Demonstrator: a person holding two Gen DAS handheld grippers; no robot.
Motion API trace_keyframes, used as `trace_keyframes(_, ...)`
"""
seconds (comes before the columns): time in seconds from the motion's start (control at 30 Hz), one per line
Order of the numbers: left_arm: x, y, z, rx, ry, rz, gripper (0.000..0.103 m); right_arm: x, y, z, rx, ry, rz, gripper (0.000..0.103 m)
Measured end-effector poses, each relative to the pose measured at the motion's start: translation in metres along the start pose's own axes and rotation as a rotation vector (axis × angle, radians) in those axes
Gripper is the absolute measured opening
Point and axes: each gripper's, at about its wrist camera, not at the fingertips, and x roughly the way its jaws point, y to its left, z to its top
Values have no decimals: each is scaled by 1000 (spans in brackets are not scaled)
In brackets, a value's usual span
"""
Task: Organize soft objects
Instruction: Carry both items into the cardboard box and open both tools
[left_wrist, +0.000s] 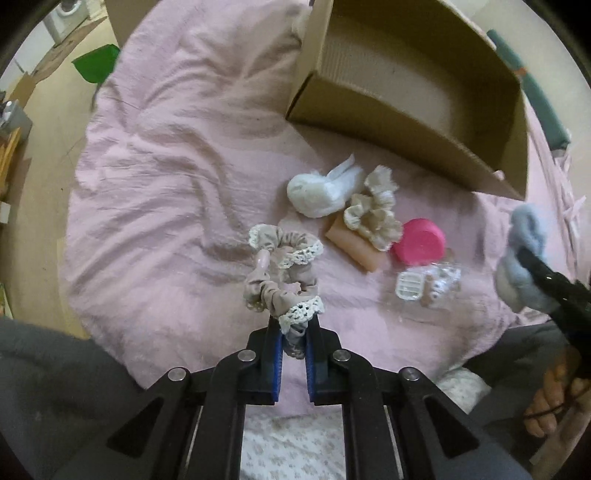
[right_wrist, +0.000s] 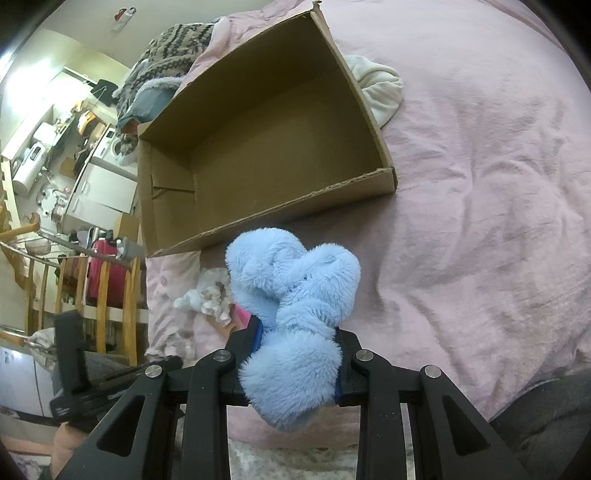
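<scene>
My left gripper (left_wrist: 294, 326) is shut on a beige lace-trimmed scrunchie (left_wrist: 282, 273) and holds it over the pink bedspread (left_wrist: 166, 166). My right gripper (right_wrist: 297, 334) is shut on a fluffy blue scrunchie (right_wrist: 295, 295); it also shows at the right edge of the left wrist view (left_wrist: 524, 254). An open cardboard box (right_wrist: 266, 147) lies empty on the bed just beyond the blue scrunchie; it also shows in the left wrist view (left_wrist: 406, 92). A white fluffy scrunchie (left_wrist: 321, 188) and another beige frilly scrunchie (left_wrist: 373, 212) lie in front of the box.
A peach block (left_wrist: 351, 243), a pink round lid (left_wrist: 419, 242) and a clear packet of small items (left_wrist: 428, 284) lie by the scrunchies. A white cloth (right_wrist: 380, 88) lies behind the box. Patterned clothes (right_wrist: 166, 55) are piled at the bed's far edge. A teal roll (left_wrist: 532, 88) lies right of the box.
</scene>
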Motion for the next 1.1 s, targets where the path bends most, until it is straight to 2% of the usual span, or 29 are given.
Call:
trace_keyframes(0.17,-46,-6,1,46,-132,36,9,-8,8,0,-35,-15,23,31)
trace_keyframes(0.33,-70,-16,44,80,-261,67,9,-20,22,9,-82,-49,30,31)
trace_keyframes(0.4,-79,-29,54,119,-326,90,9,-25,26,16,-91,-67,34,31)
trace_keyframes(0.5,-87,-42,65,154,-387,80,9,-29,32,28,-104,-90,44,31)
trace_keyframes(0.77,-83,-71,117,201,-429,36,9,-30,50,70,-183,-173,24,31)
trace_keyframes(0.93,-62,-88,133,236,-457,19,9,-16,42,85,-165,-202,25,31)
trace_keyframes(1.0,-49,-92,139,215,-439,-3,9,-9,40,85,-168,-206,9,31)
trace_keyframes(1.1,-34,-99,139,241,-448,-3,9,1,37,84,-172,-201,-10,31)
